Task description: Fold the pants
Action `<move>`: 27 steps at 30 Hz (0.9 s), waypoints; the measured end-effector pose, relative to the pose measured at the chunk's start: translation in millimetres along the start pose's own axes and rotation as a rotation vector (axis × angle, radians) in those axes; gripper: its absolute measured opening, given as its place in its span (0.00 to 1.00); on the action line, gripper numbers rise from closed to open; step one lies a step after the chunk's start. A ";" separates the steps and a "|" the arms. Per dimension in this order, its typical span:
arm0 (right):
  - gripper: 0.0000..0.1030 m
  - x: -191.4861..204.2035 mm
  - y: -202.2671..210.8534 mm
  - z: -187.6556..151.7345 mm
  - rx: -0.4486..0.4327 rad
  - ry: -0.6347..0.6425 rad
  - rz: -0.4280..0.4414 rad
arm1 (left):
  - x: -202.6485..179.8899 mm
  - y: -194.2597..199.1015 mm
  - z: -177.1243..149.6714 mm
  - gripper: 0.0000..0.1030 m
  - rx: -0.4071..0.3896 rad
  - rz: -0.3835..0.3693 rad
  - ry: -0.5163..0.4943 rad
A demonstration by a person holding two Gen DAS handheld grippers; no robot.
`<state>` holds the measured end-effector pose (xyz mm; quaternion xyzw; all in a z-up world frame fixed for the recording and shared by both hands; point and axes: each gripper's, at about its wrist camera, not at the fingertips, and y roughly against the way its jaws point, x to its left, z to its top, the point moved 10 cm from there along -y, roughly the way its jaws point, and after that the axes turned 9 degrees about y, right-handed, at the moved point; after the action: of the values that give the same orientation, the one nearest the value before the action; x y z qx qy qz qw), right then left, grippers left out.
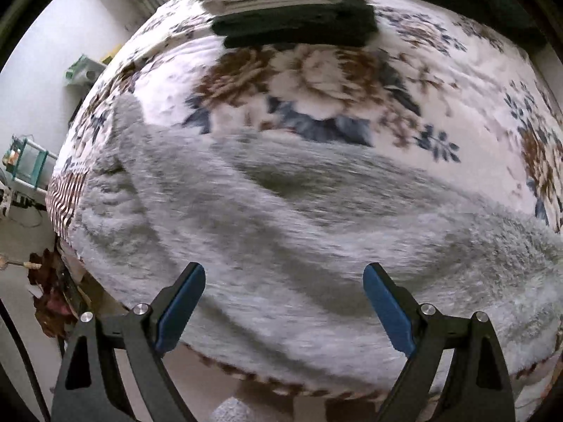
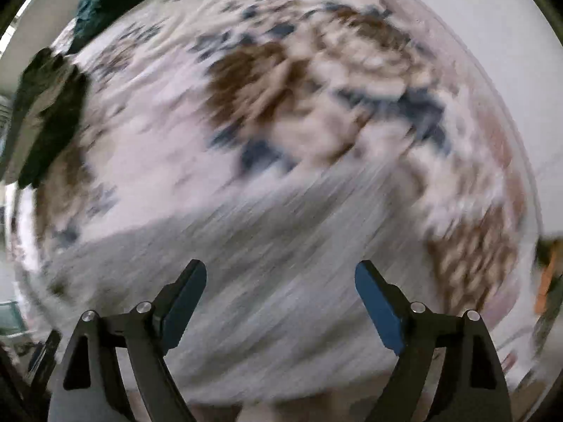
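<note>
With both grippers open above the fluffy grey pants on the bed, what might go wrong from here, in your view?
1. The grey pants lie rumpled, with deep creases; the open left gripper may pinch several layers and fold unevenly.
2. The pants hang near the edge of the floral blanket; a tug could drag them off.
3. The right wrist view is heavily blurred, so the open right gripper may land off target.

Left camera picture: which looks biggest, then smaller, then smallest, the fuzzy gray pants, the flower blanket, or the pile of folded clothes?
1. Flower blanket, though the pants hide part of it.
2. Fuzzy gray pants; they lie nearer the camera, so this is unsure.
3. Pile of folded clothes, clearly smallest, but farthest away.
</note>
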<state>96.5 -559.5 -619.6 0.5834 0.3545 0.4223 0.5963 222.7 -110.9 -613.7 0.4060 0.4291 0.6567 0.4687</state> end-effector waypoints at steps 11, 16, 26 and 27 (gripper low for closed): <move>0.86 260.0 -84.9 -132.2 0.250 -0.018 0.076 | 181.1 -48.8 86.7 0.89 0.068 0.057 -0.012; 0.86 333.9 -104.5 -108.1 0.232 0.059 -0.013 | 229.2 -79.4 147.2 0.89 0.084 0.021 0.054; 0.86 404.8 -122.3 -94.6 0.275 0.266 -0.165 | 224.7 -172.3 200.4 0.09 0.279 -0.192 0.232; 0.86 407.4 -120.1 -94.9 0.275 0.261 -0.160 | 229.0 -165.9 199.9 0.08 0.246 -0.209 0.241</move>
<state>180.1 -143.6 -717.1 0.5698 0.5281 0.3932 0.4917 401.2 178.4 -679.9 0.3320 0.5987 0.5912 0.4265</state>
